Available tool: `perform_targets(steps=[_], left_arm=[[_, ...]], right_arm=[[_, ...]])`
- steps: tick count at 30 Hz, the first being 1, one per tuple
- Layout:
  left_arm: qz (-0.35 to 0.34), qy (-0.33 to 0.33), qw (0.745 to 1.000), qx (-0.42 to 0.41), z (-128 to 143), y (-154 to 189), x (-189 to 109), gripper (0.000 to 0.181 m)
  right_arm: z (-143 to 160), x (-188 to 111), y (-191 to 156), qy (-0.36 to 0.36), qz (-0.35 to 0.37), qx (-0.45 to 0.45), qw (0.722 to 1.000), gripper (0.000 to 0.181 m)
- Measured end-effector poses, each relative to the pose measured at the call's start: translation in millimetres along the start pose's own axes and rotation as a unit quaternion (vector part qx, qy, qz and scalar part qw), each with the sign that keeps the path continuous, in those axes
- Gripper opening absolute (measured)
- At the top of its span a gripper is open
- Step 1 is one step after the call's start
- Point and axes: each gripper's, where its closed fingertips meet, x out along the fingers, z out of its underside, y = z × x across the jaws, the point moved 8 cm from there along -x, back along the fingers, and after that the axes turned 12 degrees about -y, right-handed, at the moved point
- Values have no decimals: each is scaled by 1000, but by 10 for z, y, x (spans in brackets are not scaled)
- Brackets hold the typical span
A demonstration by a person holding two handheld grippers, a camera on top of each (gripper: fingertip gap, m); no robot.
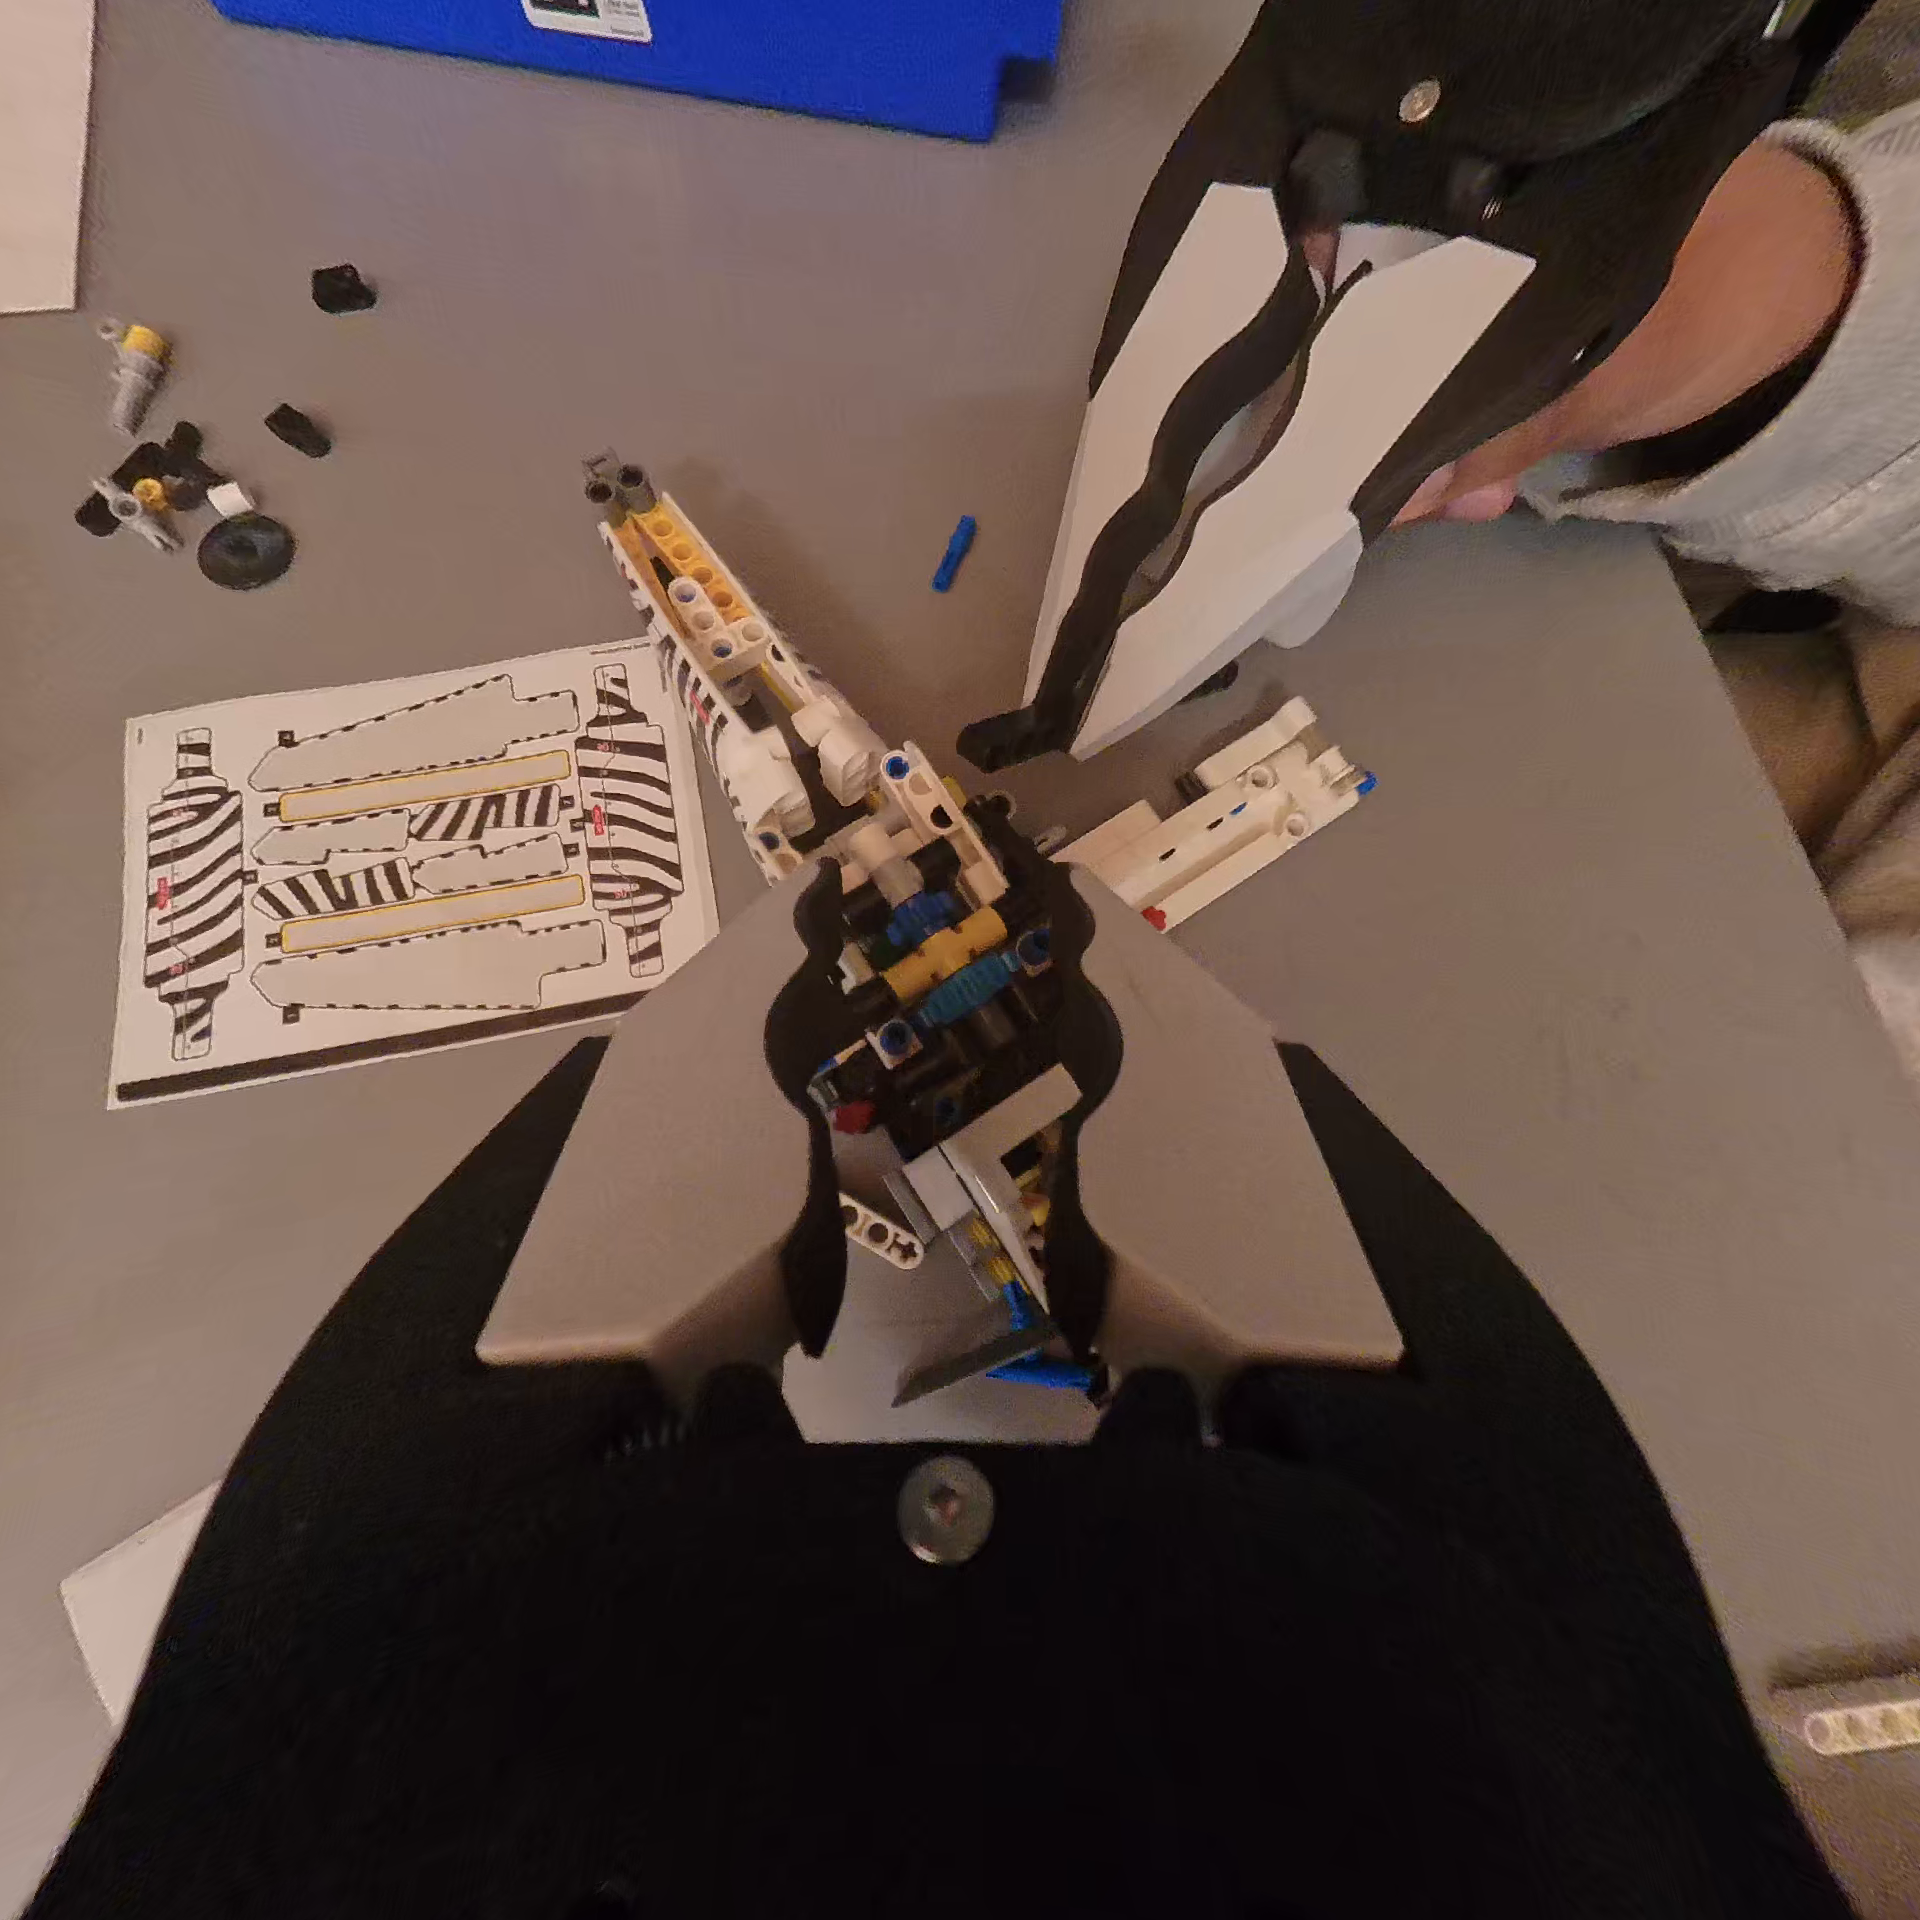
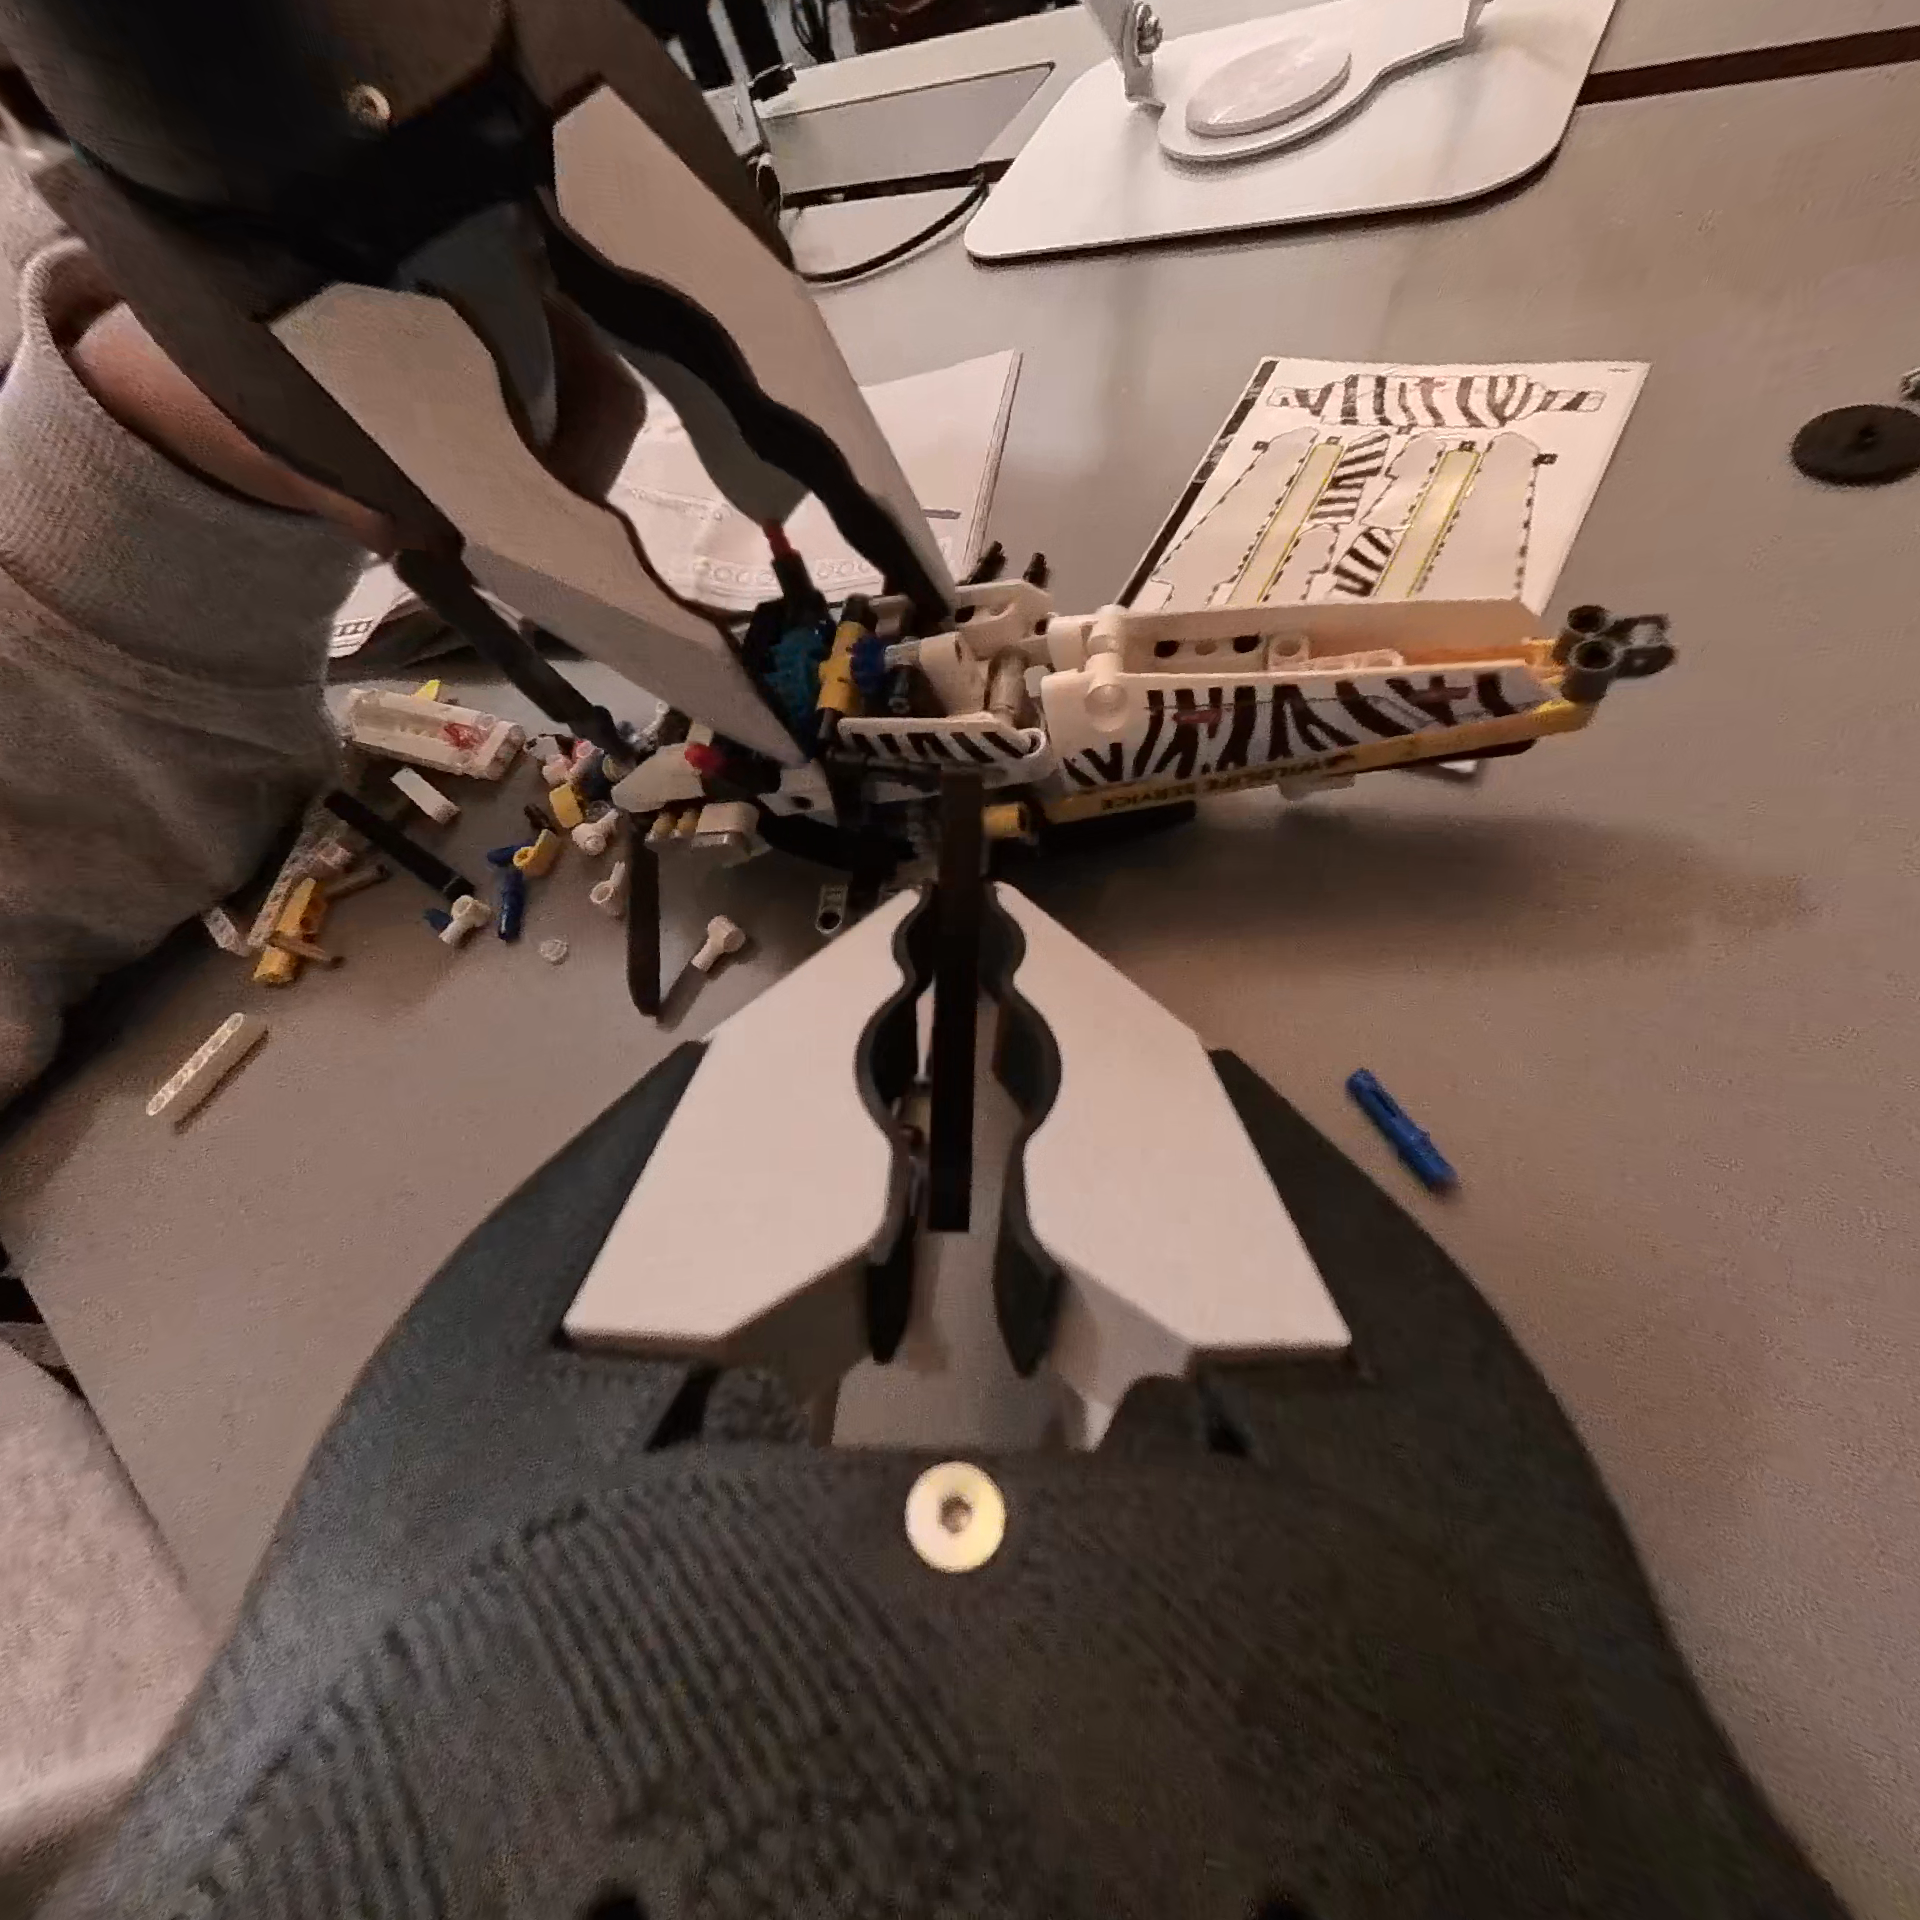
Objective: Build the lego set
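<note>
The lego model (image 1: 727, 665) is a long white and yellow body with zebra-striped panels. My left gripper (image 1: 935, 883) is shut on its geared black end and holds it above the table. It also shows in the right wrist view (image 2: 1247, 727), lying level, with the left gripper (image 2: 862, 665) on its left end. My right gripper (image 2: 958, 909) is shut on a long black beam (image 2: 951, 1039) that stands upright. The beam's far end reaches the underside of the model's middle. I cannot tell whether it is attached. The right gripper (image 1: 997, 740) shows just right of the model.
A zebra sticker sheet (image 1: 416, 862) lies left of the model. A white sub-assembly (image 1: 1226, 821) lies to the right, near the table edge (image 1: 1766, 831). A blue pin (image 2: 1397, 1127) lies loose. Small parts (image 2: 468, 831) are scattered, more (image 1: 177, 468) far left. A blue box (image 1: 675, 52) stands behind. Tip to tip, the grippers are about 4 centimeters apart. The blue pin (image 2: 1397, 1127) sits 9 centimeters or so from the ends of my right fingers. The left camera catches it too, in the left wrist view (image 1: 953, 550).
</note>
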Motion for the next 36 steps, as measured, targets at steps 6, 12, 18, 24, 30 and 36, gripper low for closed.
perform_targets(steps=[6,12,18,24,30,36], left_arm=[[-5,-4,1000,6,7,-2,6,40],[-6,-5,1000,7,14,-6,2,40],[1,0,1000,-2,21,-18,7,40],[-9,-4,1000,10,20,-5,12,40],[-8,-2,1000,13,25,-8,14,40],[-10,-3,1000,20,24,-3,16,40]], right_arm=[[-18,67,48,-7,-23,17,1000,6],[-27,94,45,-19,-34,15,999,6],[-24,100,54,-18,-45,4,999,6],[-22,92,31,-13,-30,-23,999,6],[-13,97,44,-8,-28,-45,999,6],[-23,94,33,-16,-17,-80,997,6]])
